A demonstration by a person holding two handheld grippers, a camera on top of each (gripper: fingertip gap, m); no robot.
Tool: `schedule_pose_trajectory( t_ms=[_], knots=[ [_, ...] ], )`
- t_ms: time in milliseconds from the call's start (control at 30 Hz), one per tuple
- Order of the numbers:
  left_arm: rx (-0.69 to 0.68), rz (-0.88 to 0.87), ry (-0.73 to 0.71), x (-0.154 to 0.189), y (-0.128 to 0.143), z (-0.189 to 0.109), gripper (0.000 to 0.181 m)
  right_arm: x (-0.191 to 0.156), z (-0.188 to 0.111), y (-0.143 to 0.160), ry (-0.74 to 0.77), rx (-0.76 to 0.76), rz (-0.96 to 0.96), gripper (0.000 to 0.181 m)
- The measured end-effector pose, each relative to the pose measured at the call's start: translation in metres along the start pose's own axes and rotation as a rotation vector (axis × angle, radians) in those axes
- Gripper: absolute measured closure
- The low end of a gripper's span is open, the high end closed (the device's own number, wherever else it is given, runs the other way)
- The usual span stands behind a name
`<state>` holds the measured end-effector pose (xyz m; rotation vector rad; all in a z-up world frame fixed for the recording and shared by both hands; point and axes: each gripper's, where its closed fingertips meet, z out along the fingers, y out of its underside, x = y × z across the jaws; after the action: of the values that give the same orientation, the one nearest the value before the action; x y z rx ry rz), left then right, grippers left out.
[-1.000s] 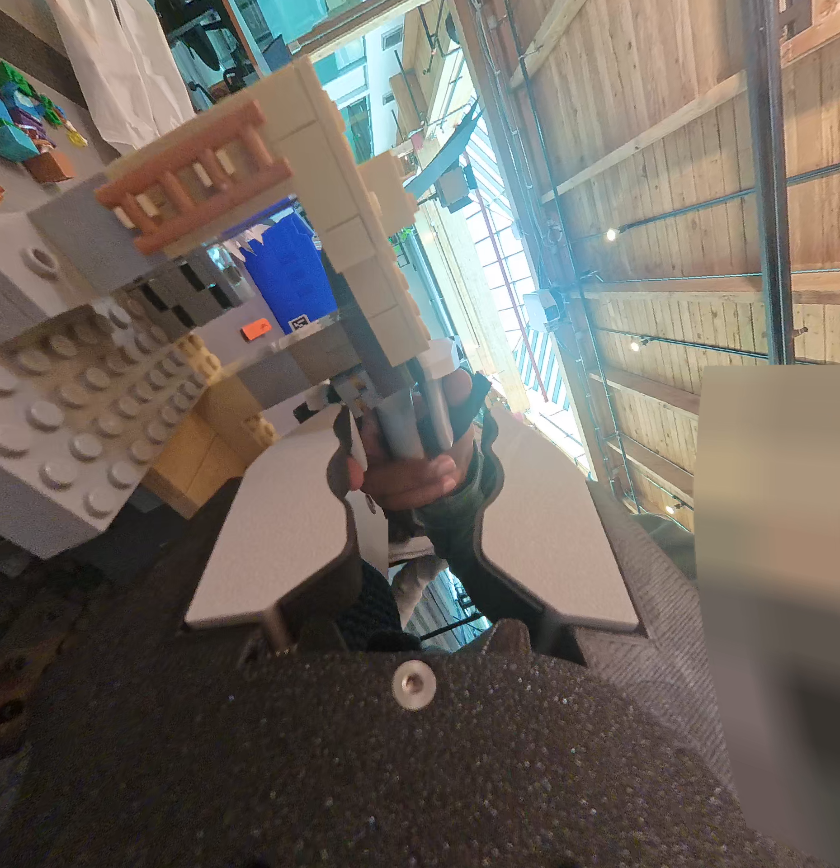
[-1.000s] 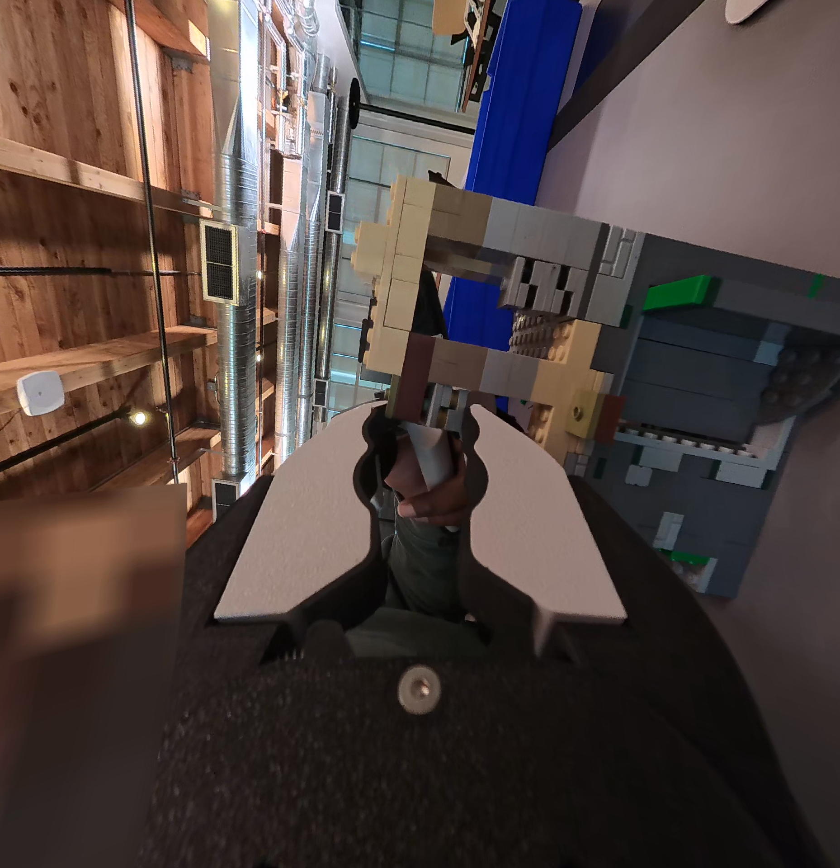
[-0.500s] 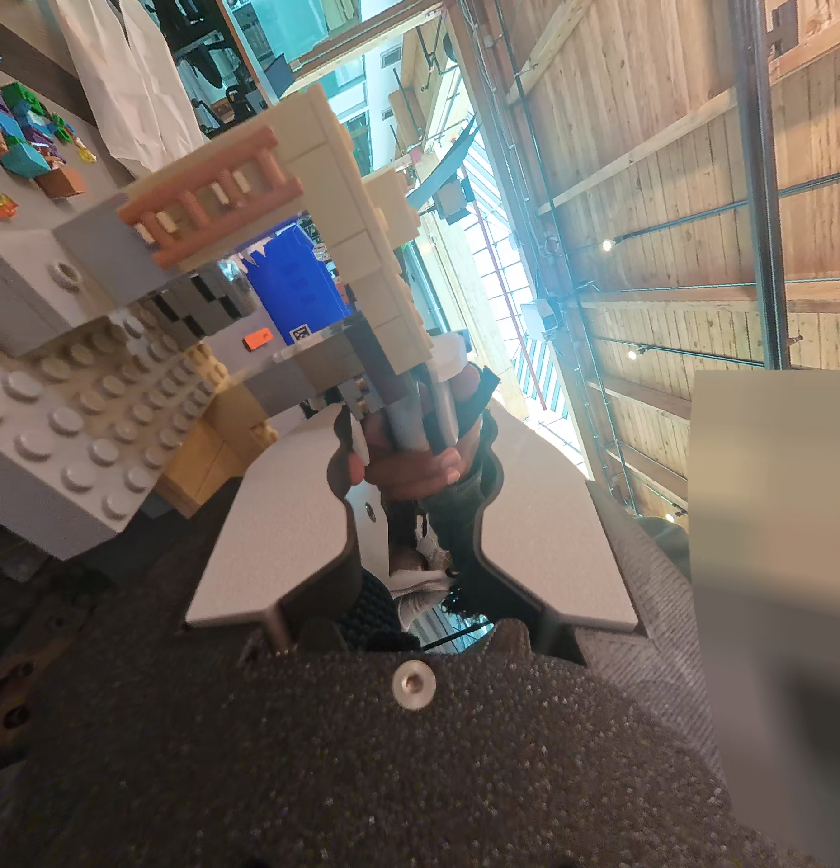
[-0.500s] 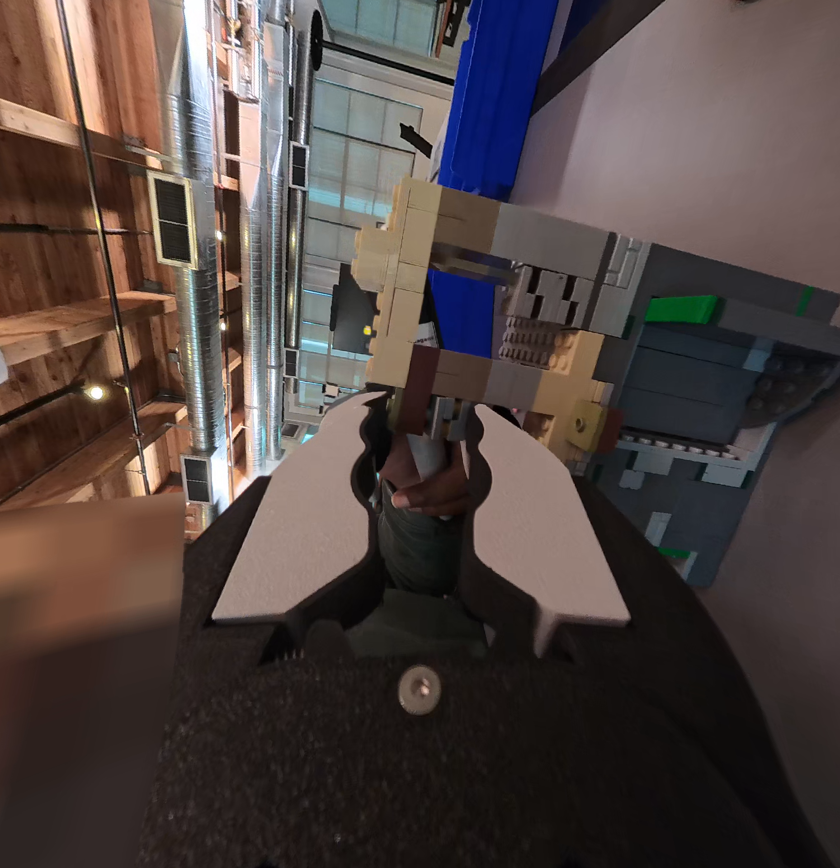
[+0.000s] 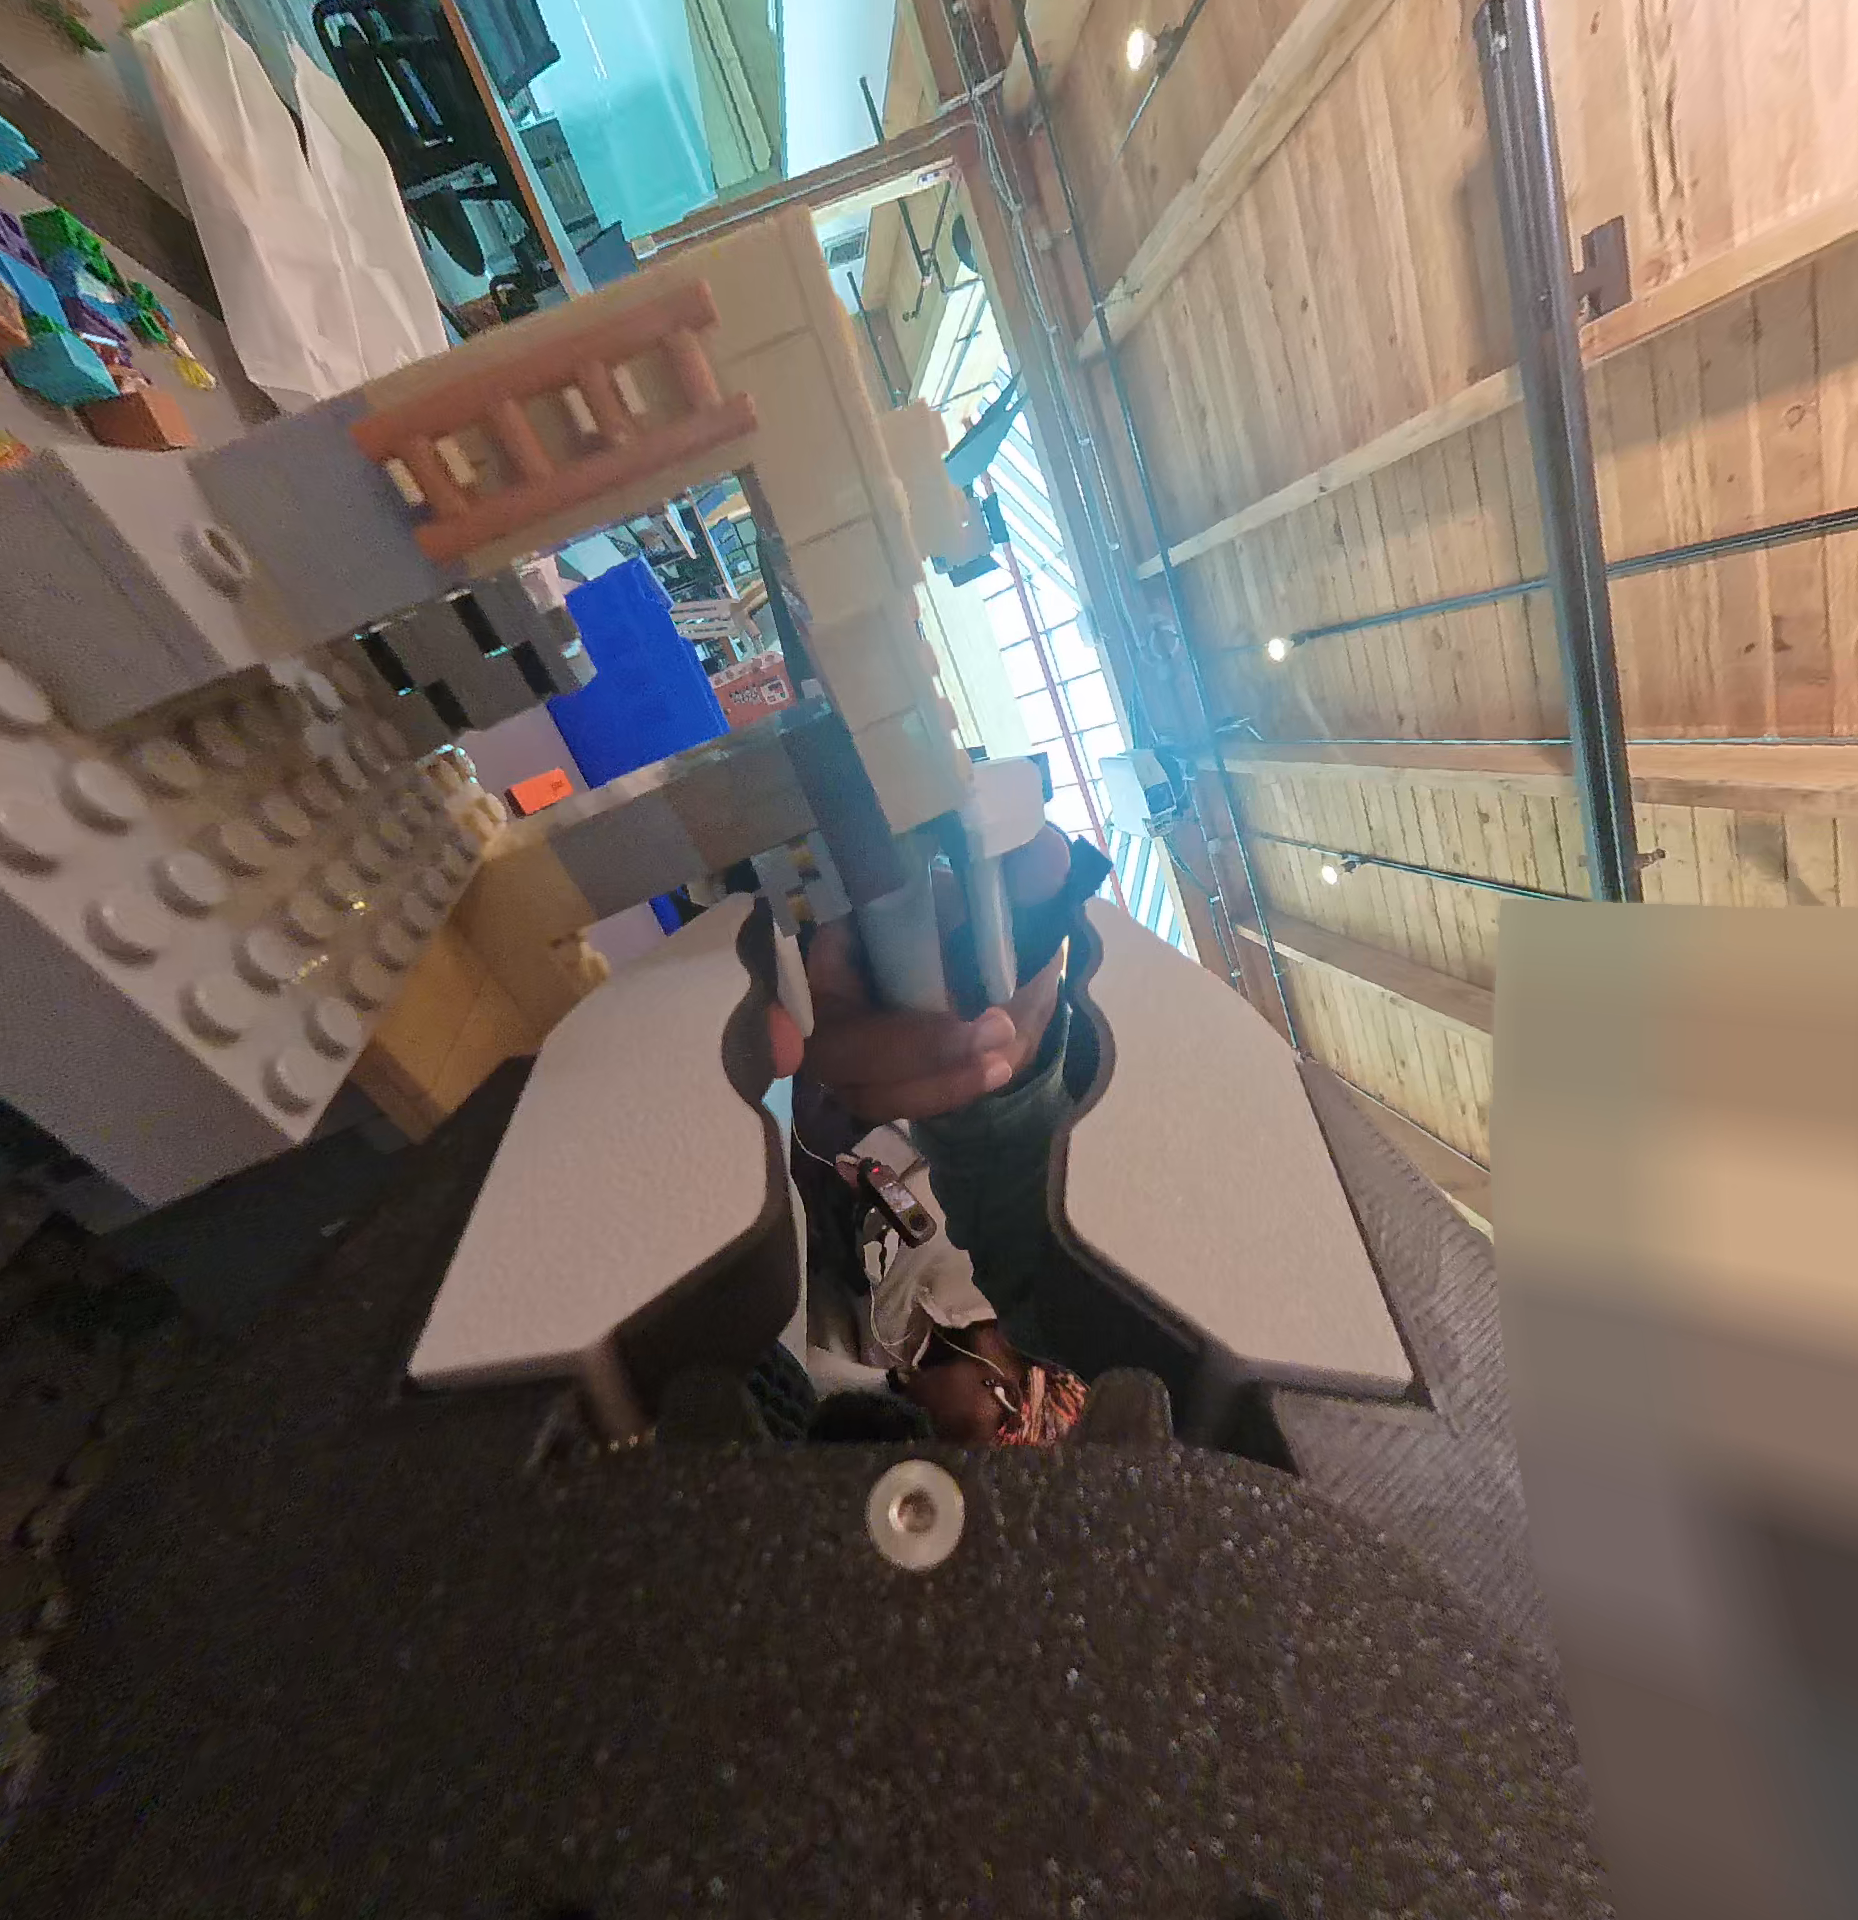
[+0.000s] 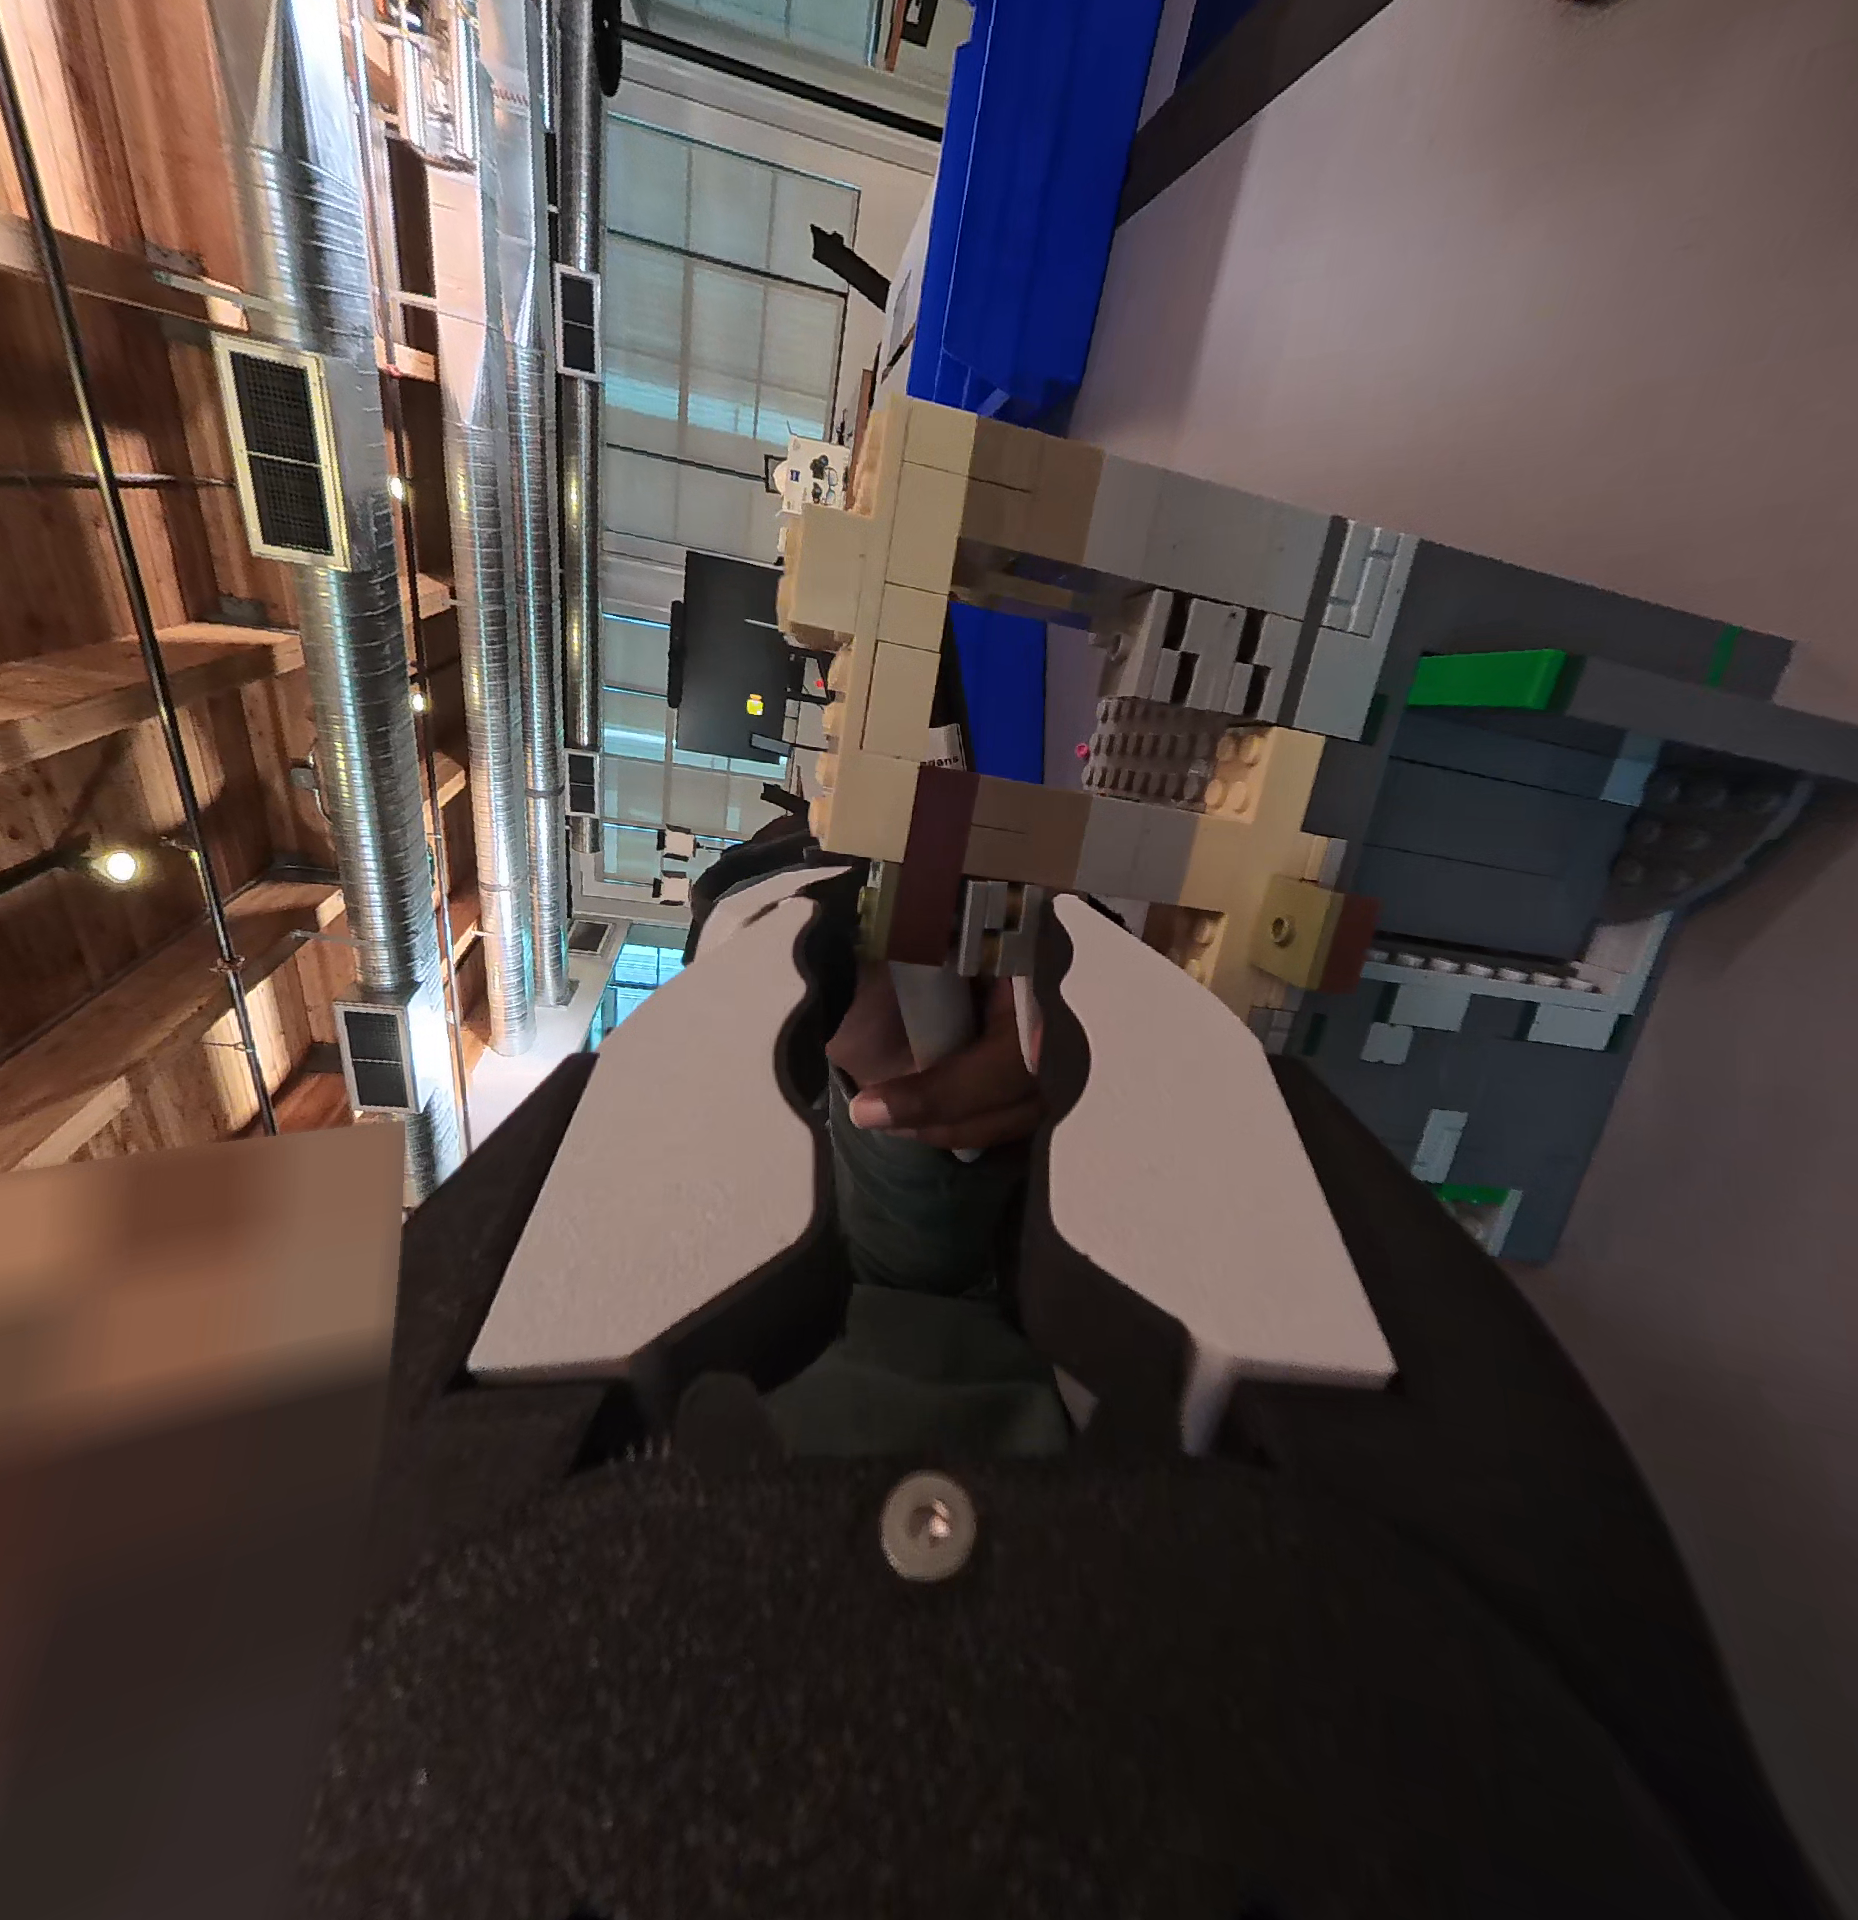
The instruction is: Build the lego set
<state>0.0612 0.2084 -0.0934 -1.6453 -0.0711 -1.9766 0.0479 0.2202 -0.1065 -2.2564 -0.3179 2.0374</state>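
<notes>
A lego build point(image 6: 1476, 810) of dark grey bricks stands on the table; both views are rolled sideways. A tan frame point(image 6: 904, 686) rises from it, with a dark brown brick point(image 6: 930, 852) and a small grey piece point(image 6: 992, 920) at its corner. My right gripper point(image 6: 951, 914) is shut on these two pieces. In the left wrist view the build point(image 5: 644, 831) carries a brown ladder point(image 5: 551, 416). My left gripper point(image 5: 920, 925) is open just short of the same corner. Through its gap I see the right gripper's fingers point(image 5: 904, 956) and a hand point(image 5: 904, 1070).
Loose coloured bricks point(image 5: 42, 312) lie at the far left on the table, beside a white paper sheet point(image 5: 291, 239). A blue bin point(image 5: 634, 675) stands behind the build. The grey tabletop point(image 6: 1527, 312) lies beyond the build. A blue panel point(image 6: 1029, 208) lies at its far edge. The tips of both grippers are at nearly the same place.
Both views have swung slightly, so the build sits a little farther right in the left wrist view. The jaw gaps look the same. Both grippers stay at the frame's corner.
</notes>
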Motion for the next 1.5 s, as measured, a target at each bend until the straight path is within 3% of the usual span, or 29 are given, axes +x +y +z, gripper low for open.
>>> schedule_pose_trajectory(
  t_ms=[900, 1100, 1500],
  knots=[
    [0.023, 0.036, -0.008, -0.001, -0.003, -0.001, 0.128, 0.003, 0.002, -0.004, -0.053, 0.075, 0.009, 0.153],
    [0.004, 0.069, -0.025, -0.001, 0.000, -0.001, 0.127, 0.001, 0.001, -0.001, -0.108, 0.044, 0.021, 0.146],
    [-0.023, 0.184, -0.085, 0.012, 0.010, -0.018, 0.129, 0.000, 0.007, 0.001, -0.078, -0.033, 0.019, 0.145]
  ],
)
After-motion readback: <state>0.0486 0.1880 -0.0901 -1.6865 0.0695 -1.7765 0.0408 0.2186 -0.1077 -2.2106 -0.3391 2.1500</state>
